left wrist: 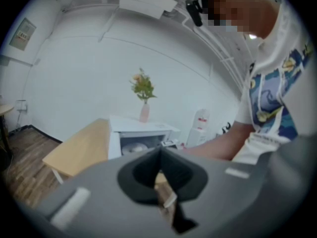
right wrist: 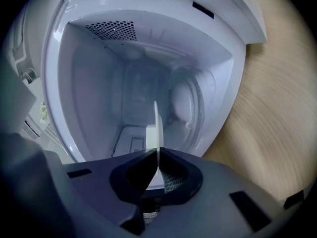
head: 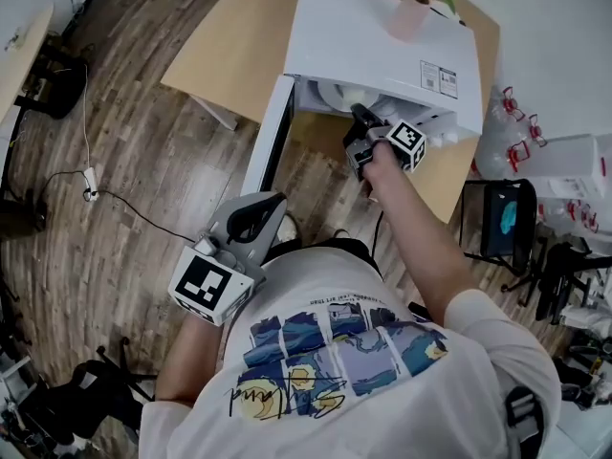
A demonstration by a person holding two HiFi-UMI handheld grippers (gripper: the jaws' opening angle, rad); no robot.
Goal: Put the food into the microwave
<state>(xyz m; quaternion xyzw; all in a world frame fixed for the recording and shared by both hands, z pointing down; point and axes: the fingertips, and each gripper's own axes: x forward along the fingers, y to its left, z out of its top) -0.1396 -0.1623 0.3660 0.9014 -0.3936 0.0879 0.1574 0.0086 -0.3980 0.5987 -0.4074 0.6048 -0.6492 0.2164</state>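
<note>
A white microwave stands on a wooden table with its door swung open to the left. My right gripper is at the mouth of the cavity. In the right gripper view this gripper is shut on the rim of a thin white plate, seen edge-on, which reaches into the cavity. What lies on the plate I cannot make out. My left gripper hangs back near the person's waist, shut and holding nothing; from there it faces the microwave.
A pink vase with a plant stands on top of the microwave. A round turntable lines the cavity floor. Cables and chairs lie on the wooden floor to the left. Racks and clutter stand to the right.
</note>
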